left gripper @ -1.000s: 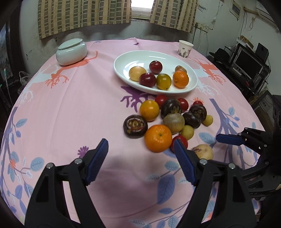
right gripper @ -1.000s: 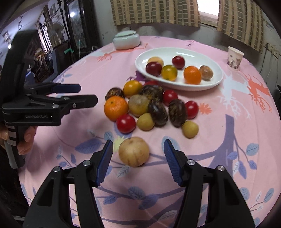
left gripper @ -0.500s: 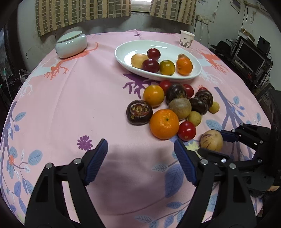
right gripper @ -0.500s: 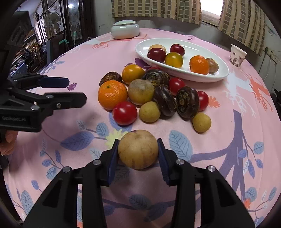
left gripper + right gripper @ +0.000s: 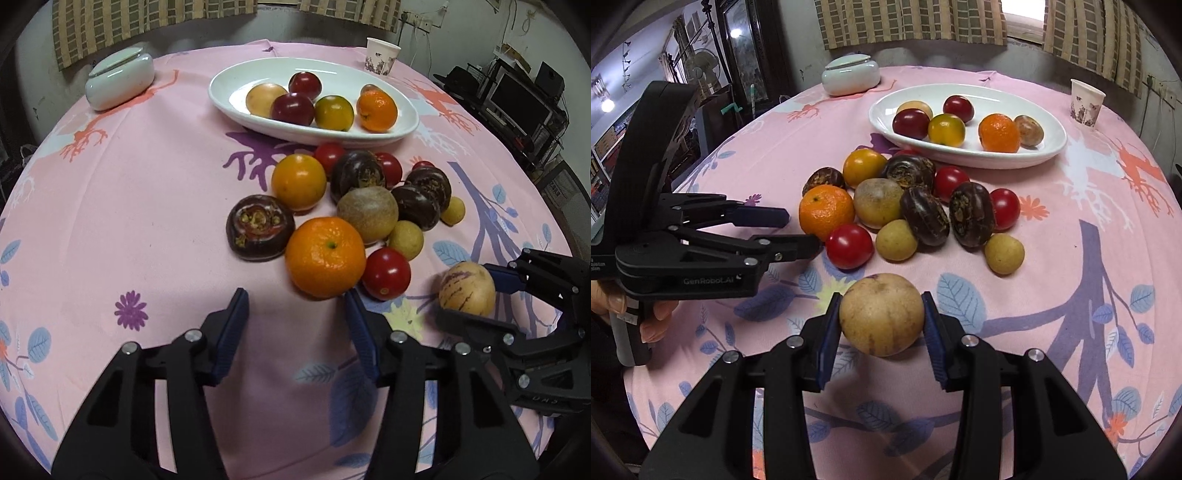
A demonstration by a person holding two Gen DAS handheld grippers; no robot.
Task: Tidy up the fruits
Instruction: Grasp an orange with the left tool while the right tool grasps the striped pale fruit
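A pile of loose fruits lies on the pink cloth in front of the white oval plate (image 5: 406,129) (image 5: 1056,147), which holds several fruits. My left gripper (image 5: 295,297) (image 5: 801,232) hovers low just short of the big orange (image 5: 325,256) (image 5: 825,210). Its jaws are closing with nothing between the pads, and the near fingertip sits right beside the orange. My right gripper (image 5: 881,319) (image 5: 466,295) is shut on a pale yellow striped fruit (image 5: 881,314) (image 5: 467,288), at the near edge of the pile. A red tomato (image 5: 386,273) (image 5: 849,245) lies between the two grippers.
A white lidded jar (image 5: 120,79) (image 5: 850,75) stands at the far left of the table, and a paper cup (image 5: 382,55) (image 5: 1087,105) behind the plate. Shelves with a monitor (image 5: 517,99) stand beyond the table's right edge. A person's hand (image 5: 653,321) holds the left gripper's handle.
My right gripper shut on the pale striped fruit and has kept hold of it. My left gripper sank closer to the orange and its jaws narrowed.
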